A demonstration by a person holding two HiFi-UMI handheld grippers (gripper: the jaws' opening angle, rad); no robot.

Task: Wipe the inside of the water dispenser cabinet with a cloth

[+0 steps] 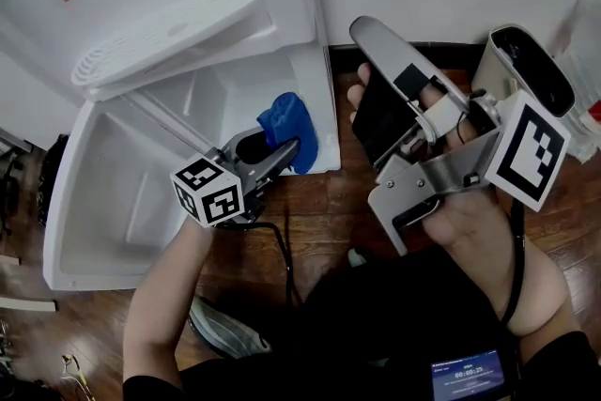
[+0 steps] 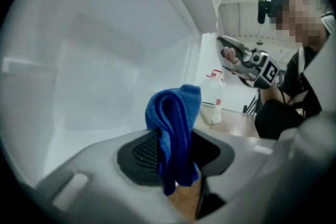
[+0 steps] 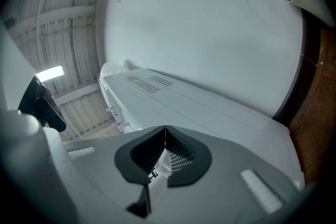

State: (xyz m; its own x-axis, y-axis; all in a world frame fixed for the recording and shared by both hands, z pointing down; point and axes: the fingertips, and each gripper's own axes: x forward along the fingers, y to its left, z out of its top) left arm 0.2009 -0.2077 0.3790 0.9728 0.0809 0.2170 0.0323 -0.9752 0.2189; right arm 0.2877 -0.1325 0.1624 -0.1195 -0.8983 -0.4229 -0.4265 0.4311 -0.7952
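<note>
- Right tongs loom close at the head view's right, raised, jaws pressed together on nothing.
- Blue cloth hangs at centre frame, clamped in the left tongs, at the open cabinet's lower right corner.
- White cabinet door lies open at lower left, over wooden floor.

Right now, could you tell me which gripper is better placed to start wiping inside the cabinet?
Left. The left gripper is shut on the blue cloth at the open cabinet; the right gripper is shut, empty and farther away.
</note>
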